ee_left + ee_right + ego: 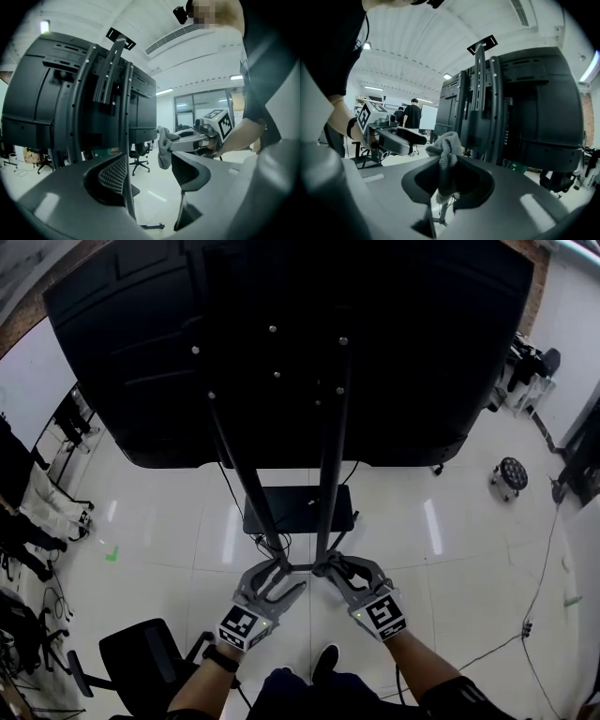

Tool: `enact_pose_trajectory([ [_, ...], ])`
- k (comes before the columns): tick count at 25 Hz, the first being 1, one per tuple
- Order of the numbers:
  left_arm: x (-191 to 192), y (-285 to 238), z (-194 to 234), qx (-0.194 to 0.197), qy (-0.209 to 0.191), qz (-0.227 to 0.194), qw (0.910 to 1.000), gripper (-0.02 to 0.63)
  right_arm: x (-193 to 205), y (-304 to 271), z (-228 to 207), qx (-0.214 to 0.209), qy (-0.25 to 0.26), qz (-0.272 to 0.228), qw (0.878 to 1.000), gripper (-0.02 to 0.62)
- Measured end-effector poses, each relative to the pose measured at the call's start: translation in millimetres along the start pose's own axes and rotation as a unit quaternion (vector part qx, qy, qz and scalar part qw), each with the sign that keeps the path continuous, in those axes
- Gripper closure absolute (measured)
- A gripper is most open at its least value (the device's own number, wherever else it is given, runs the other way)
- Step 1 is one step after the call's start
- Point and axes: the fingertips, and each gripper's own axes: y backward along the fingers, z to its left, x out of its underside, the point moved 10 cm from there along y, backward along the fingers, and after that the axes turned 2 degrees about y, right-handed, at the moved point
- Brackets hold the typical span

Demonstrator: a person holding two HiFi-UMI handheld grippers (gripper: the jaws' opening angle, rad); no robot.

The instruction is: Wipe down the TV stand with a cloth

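Between our right gripper's (446, 180) jaws a grey cloth (445, 146) is clamped. Only that gripper's view shows the pinch, and in the head view we cannot pick the cloth out. Our left gripper (150, 171) has its jaws apart, holding nothing, just beside a pole of the TV stand (330, 456). Farther off is the TV's (281, 334) black back.

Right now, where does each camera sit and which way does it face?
Head view: on the head, steeply down at the TV stand; forearms, left tongs and right tongs show.
Left gripper view: on the left tongs, along its open jaws at the stand's poles; right forearm shows.
Right gripper view: on the right tongs, along jaws shut on the cloth; left forearm shows.
Shared: both gripper views show the stand and the opposite tongs.
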Motion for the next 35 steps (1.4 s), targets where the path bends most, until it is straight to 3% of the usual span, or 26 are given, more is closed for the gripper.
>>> enact_pose_trajectory([
  [6,-23.1,63.6,-13.7,0.013,-0.030,-0.021,0.9993,0.288,-39.7,35.9,49.7,0.011,-0.036,-0.016,0.999,0.537],
  [13,-38.0,140.4,-37.6,0.030,-0.019,-0.049,0.9981,0.288,-80.4,61.3,118.4,0.022,-0.005,-0.024,0.999,0.537],
  [21,-43.6,201.6,-67.1,0.047,-0.043,-0.053,0.9965,0.288,-98.1,97.6,185.5,0.031,-0.011,-0.027,0.999,0.538],
  [26,-47.3,222.2,-82.4,0.042,-0.034,-0.065,0.9964,0.288,-100.6,126.0,205.0,0.025,-0.018,-0.024,0.999,0.538],
  [31,-47.7,230.5,-103.4,0.048,-0.011,-0.060,0.9970,0.288,-98.1,142.9,210.0,0.016,0.020,-0.009,1.000,0.538],
  [35,-43.1,232.5,-115.6,0.037,-0.014,-0.071,0.9967,0.288,-94.8,159.0,211.1,0.010,0.017,-0.010,1.000,0.538],
])
